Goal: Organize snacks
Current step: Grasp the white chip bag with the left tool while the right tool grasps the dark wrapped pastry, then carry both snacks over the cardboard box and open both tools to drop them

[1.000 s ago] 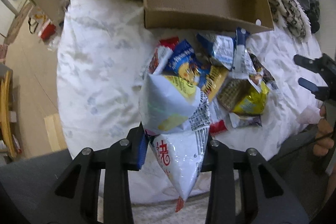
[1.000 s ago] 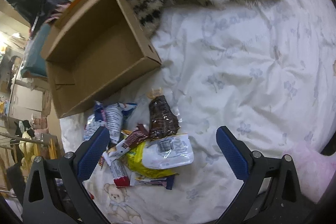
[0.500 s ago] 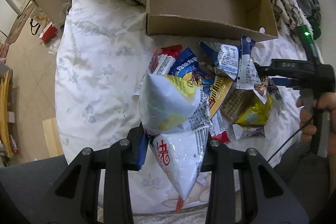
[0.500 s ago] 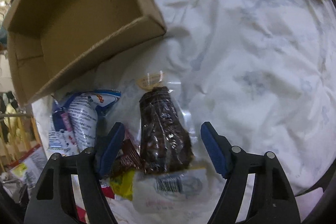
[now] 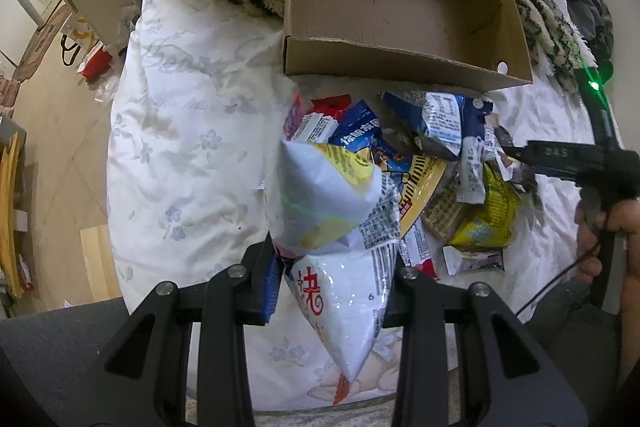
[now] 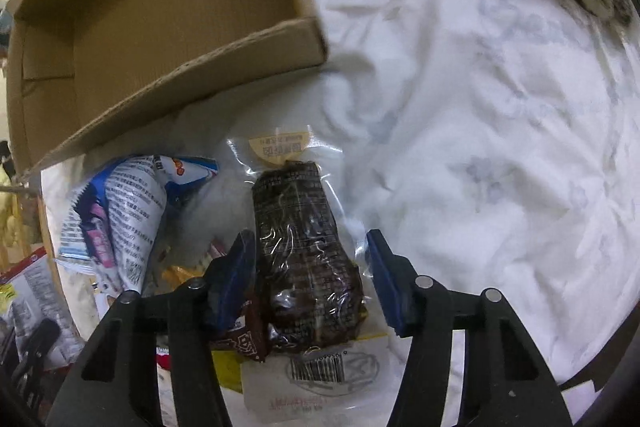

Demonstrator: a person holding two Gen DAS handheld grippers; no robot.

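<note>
Bedspread (image 6: pixel 460 107), brown packet (image 6: pixel 308 259) between fingers (image 6: pixel 240 267) (unclamped)

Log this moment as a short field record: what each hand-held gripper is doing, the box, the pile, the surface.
left hand-held gripper: shut on white snack bag, held above the pile
right hand-held gripper: open, fingers either side of dark brown snack pack
cardboard box: open top, no snacks visible inside
snack pile: loose on the bed in front of the box
surface: white floral bedsheet
</note>
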